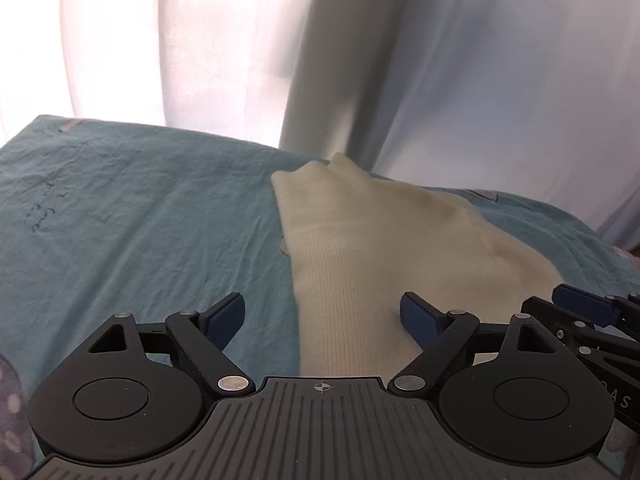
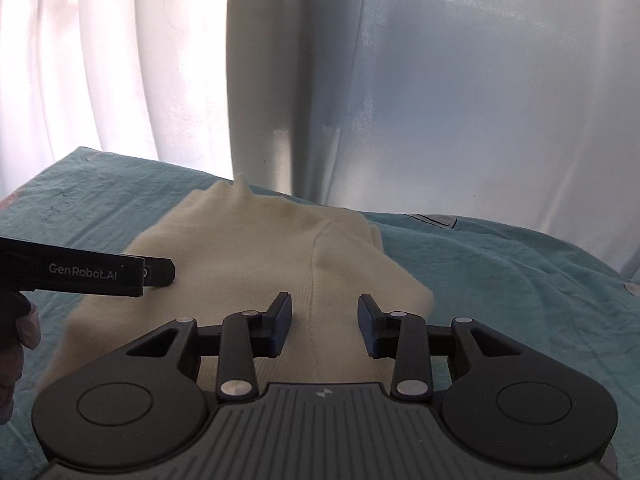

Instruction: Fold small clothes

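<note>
The garment is a cream ribbed knit, soft and matt. The sheet under it is teal woven cloth, matt and creased. The curtain is thin whitish fabric with a slight sheen. Both grippers are matt black plastic with bright metal pins and blue pads.

Left tongs spread wide, empty, angled downward, right tongs partly parted, empty, close beside them

A home bedroom — teal bedsheet, pale curtains just behind.
</note>
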{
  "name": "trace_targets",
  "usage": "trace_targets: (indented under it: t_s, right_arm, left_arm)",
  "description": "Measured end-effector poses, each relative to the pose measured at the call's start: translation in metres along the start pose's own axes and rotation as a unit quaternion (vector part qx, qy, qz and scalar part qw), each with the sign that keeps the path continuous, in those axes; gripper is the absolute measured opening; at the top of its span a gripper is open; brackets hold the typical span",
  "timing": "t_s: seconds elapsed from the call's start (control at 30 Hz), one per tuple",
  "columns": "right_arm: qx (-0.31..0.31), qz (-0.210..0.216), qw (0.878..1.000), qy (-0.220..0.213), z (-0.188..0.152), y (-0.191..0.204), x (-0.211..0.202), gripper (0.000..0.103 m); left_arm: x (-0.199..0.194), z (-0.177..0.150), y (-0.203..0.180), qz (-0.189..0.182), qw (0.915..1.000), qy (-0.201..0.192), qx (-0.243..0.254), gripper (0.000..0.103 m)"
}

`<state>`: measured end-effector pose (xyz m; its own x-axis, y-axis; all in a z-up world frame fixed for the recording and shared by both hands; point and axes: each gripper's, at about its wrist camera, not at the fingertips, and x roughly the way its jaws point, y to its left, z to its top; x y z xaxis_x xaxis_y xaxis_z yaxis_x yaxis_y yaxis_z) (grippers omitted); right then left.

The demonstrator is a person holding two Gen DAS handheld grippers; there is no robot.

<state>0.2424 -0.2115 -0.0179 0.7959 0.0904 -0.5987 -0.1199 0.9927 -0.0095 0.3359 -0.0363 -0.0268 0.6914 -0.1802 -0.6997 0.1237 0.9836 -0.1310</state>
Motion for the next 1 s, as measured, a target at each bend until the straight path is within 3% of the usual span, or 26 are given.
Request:
trace_targets:
  t_s: [0.1,0.2,0.3,0.37,0.43,0.5,0.6,0.83,0.9,1.0]
  right_arm:
    - [0.004,0.045,0.999,-0.012,-0.015,0.005,-0.033,0.035]
    - [-0.011,0.056,0.998,-0.008,-0.025,0.014,-0.042,0.035]
    - [-0.023,0.057,0.998,0.002,-0.023,0.024,-0.034,0.024]
    - [-0.021,0.067,0.998,-0.005,-0.020,0.029,-0.036,0.024]
    - [-0.031,0.065,0.997,0.001,-0.020,0.034,-0.031,0.024]
    - [-0.039,0.046,0.997,0.039,-0.028,0.034,-0.013,0.024]
    - [-0.040,0.053,0.997,0.033,-0.034,0.029,-0.012,0.022]
    - [-0.060,0.050,0.996,0.042,-0.036,0.032,-0.013,0.022]
    - [-0.054,0.052,0.996,0.047,-0.035,0.030,-0.013,0.023]
    - [-0.057,0.050,0.994,0.074,-0.035,0.033,-0.021,0.023]
  left_arm:
    - [-0.032,-0.018,0.001,-0.016,0.9996,-0.008,0.023,0.092]
    - [-0.036,-0.032,-0.004,-0.005,0.9992,0.005,0.039,0.092]
    - [-0.022,-0.038,0.001,-0.007,0.9996,0.027,0.008,0.093]
    - [-0.018,-0.039,0.005,-0.015,0.9991,0.039,-0.011,0.094]
    - [-0.023,-0.038,0.007,-0.020,0.9987,0.040,-0.025,0.092]
    - [-0.030,-0.037,0.008,-0.023,0.9989,0.031,-0.027,0.091]
    - [-0.027,-0.035,0.009,-0.009,0.9992,0.030,-0.025,0.093]
    - [-0.006,-0.043,0.015,-0.014,0.9981,0.053,-0.029,0.099]
    - [-0.008,-0.042,0.018,-0.014,0.9965,0.070,-0.044,0.099]
    - [-0.021,-0.046,0.013,-0.004,0.9960,0.086,-0.024,0.099]
